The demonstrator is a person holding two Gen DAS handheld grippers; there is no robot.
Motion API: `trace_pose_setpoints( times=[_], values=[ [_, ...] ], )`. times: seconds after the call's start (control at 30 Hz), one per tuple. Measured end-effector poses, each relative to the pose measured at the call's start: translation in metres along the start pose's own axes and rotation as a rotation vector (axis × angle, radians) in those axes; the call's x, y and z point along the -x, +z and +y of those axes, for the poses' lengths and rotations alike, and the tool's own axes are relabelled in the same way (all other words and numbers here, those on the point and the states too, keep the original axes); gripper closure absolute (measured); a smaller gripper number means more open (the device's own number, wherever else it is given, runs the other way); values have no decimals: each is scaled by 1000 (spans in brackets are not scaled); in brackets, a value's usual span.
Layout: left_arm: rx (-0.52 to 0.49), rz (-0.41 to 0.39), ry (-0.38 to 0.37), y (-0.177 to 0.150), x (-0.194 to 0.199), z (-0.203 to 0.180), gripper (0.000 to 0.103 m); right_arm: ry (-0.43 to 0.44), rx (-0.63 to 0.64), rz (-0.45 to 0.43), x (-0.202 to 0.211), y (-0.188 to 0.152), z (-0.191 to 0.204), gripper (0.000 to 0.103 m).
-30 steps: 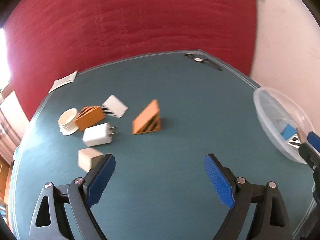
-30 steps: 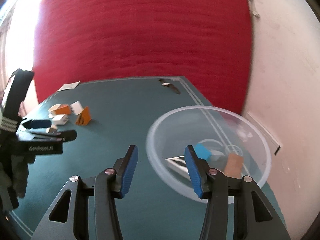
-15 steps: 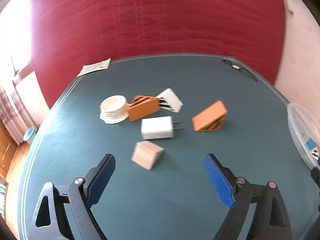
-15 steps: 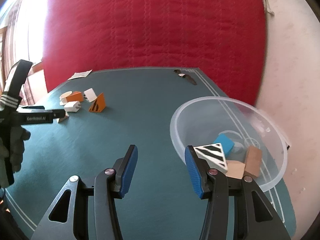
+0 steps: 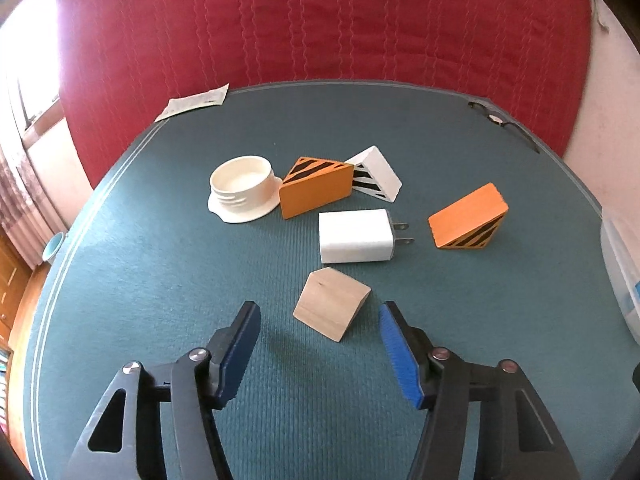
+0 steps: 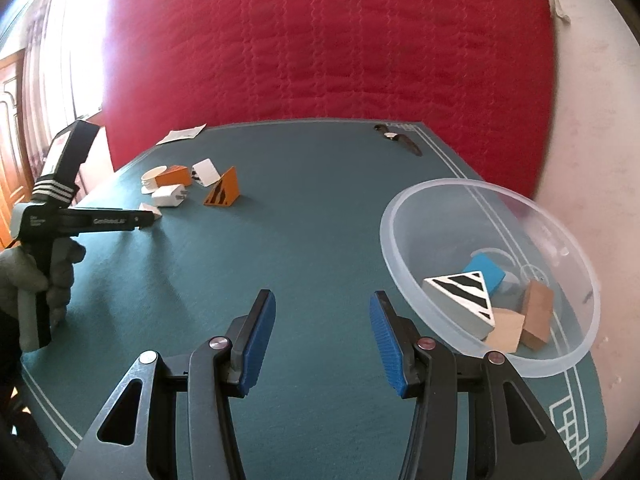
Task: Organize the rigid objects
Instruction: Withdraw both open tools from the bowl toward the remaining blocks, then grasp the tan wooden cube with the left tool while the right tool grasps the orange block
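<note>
Over the last second the left gripper (image 5: 316, 354) has swung toward the pile, jaws wide and empty, bringing the pale wooden wedge block (image 5: 331, 304) just ahead between them, probably the next pick, while the right gripper (image 6: 322, 340) waits open beside the clear plastic bowl (image 6: 404, 208).

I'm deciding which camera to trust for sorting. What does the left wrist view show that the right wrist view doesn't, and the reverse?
Only the left wrist view shows the charger's prongs and the plain wooden wedge lying just ahead of the open left hand-held gripper.

Only the right wrist view shows the clear bowl's contents: a blue block, a striped white wedge and tan wooden blocks; also the open right hand-held gripper, which holds nothing.

Both show the cream lid, white charger, the striped wedges and the green table.
</note>
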State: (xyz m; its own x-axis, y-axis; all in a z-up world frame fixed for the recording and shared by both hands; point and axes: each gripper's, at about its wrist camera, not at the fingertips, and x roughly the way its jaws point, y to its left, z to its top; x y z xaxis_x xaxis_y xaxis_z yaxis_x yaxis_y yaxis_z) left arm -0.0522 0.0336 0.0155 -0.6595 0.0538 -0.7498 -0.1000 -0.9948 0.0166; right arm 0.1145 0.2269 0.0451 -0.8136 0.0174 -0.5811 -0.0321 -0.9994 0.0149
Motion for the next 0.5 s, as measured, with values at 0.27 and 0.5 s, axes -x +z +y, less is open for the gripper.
trace_pose_setpoints(
  times=[0.27,0.5],
  values=[
    [-9,10,-17,7,-8,-2,55,33,-14,31,-4,0,4,52],
    [-11,-1,-37,5,-6,-1,63,82,-28,68,-11,3,10,52]
  ],
)
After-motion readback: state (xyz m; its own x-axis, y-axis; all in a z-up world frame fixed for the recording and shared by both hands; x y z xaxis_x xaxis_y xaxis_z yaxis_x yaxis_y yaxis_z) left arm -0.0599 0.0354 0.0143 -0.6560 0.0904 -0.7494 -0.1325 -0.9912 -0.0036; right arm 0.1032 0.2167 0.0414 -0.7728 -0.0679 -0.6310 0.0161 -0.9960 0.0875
